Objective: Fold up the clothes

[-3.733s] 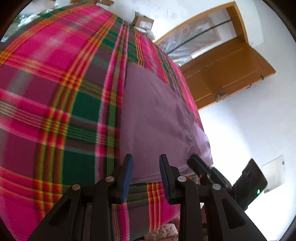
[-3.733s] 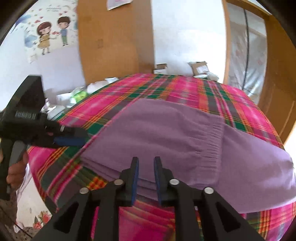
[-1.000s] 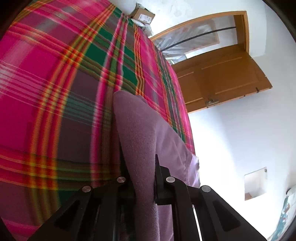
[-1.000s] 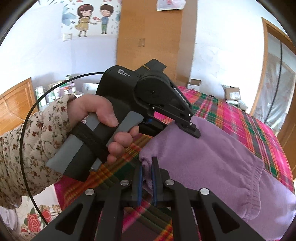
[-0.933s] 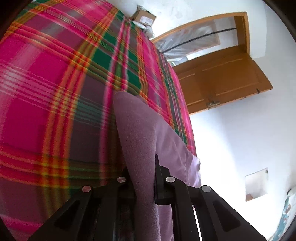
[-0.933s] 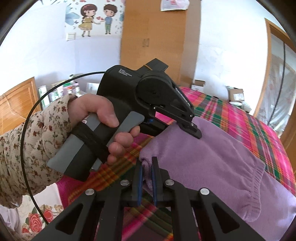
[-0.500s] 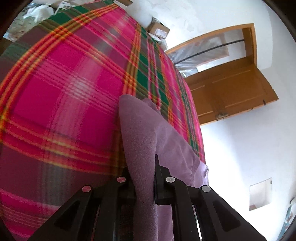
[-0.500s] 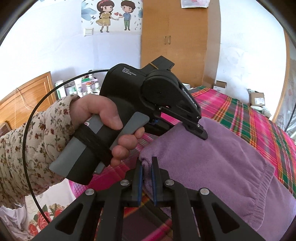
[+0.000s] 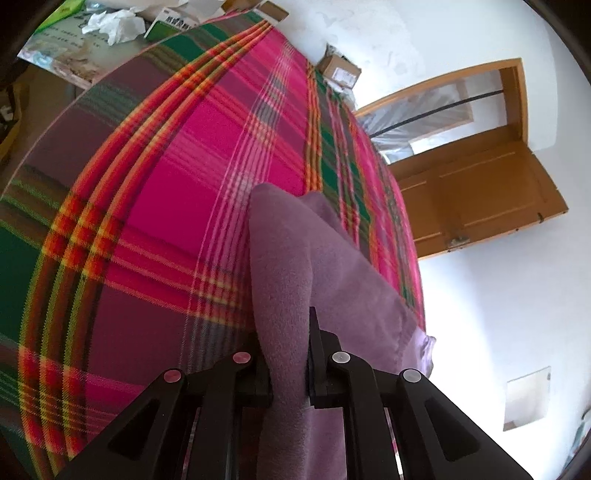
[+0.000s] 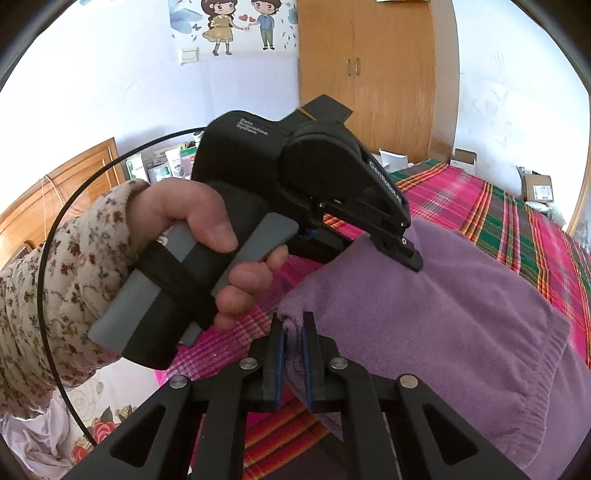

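A purple fleece garment [image 10: 436, 317] lies folded on a bed with a pink, green and red plaid cover [image 9: 192, 192]. My left gripper [image 9: 286, 332] is shut on a raised fold of the purple garment [image 9: 284, 266], lifted above the cover. My right gripper [image 10: 293, 332] is shut on the near corner of the same garment. In the right wrist view, a hand in a floral sleeve [image 10: 55, 288] holds the left gripper's black body [image 10: 295, 184], whose finger [image 10: 400, 251] presses on the garment's upper edge.
A wooden wardrobe [image 10: 369, 70] and small cardboard boxes [image 10: 537, 188] stand beyond the bed. An open wooden door [image 9: 476, 192] is at the right in the left wrist view. Papers and packets [image 9: 92, 33] clutter a surface past the bed's far corner.
Both grippers have carried the held edge of the garment across the bed; more of the far bed corner and clutter now shows in the left wrist view. Both grips are unchanged.
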`<state>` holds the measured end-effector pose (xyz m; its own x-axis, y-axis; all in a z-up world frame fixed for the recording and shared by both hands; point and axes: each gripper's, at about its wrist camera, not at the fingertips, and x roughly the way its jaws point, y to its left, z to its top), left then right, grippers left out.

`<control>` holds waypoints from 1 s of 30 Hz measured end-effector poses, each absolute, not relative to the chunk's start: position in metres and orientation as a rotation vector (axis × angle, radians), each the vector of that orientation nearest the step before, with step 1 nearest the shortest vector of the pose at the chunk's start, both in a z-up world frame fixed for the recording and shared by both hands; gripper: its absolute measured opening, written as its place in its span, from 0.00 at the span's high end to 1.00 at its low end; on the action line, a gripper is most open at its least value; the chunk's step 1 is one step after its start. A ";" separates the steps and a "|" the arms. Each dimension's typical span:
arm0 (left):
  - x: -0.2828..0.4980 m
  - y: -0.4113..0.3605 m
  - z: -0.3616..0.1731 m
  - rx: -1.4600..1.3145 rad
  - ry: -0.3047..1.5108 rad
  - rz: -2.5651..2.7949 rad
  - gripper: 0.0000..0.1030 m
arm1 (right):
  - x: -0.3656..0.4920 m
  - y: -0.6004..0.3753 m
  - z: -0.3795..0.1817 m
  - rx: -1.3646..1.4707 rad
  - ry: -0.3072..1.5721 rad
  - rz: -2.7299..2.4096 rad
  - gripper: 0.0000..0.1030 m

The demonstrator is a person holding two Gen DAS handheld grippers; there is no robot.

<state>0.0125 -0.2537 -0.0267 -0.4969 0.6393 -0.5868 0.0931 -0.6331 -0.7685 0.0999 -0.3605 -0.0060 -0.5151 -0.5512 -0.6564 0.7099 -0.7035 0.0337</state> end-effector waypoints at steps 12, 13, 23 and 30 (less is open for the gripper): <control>0.013 -0.243 -0.008 -1.364 -1.069 2.331 0.76 | 0.106 -0.344 0.005 0.888 0.242 -2.179 0.75; 0.018 -0.247 -0.005 -1.362 -1.069 2.356 0.76 | 0.108 -0.340 0.009 0.880 0.227 -2.177 0.73; 0.072 -0.246 0.039 -1.219 -0.961 2.674 0.76 | 0.111 -0.243 0.027 0.890 0.058 -2.348 0.70; 0.078 -0.177 0.049 -1.181 -0.770 2.616 0.76 | 0.090 -0.142 0.008 1.089 -0.128 -2.588 0.70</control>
<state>0.0785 -0.1770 0.0493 -0.6721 0.3535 -0.6506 0.0553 -0.8523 -0.5202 0.0903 -0.1423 0.0076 -0.6536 -0.3335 -0.6794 0.2651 -0.9417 0.2073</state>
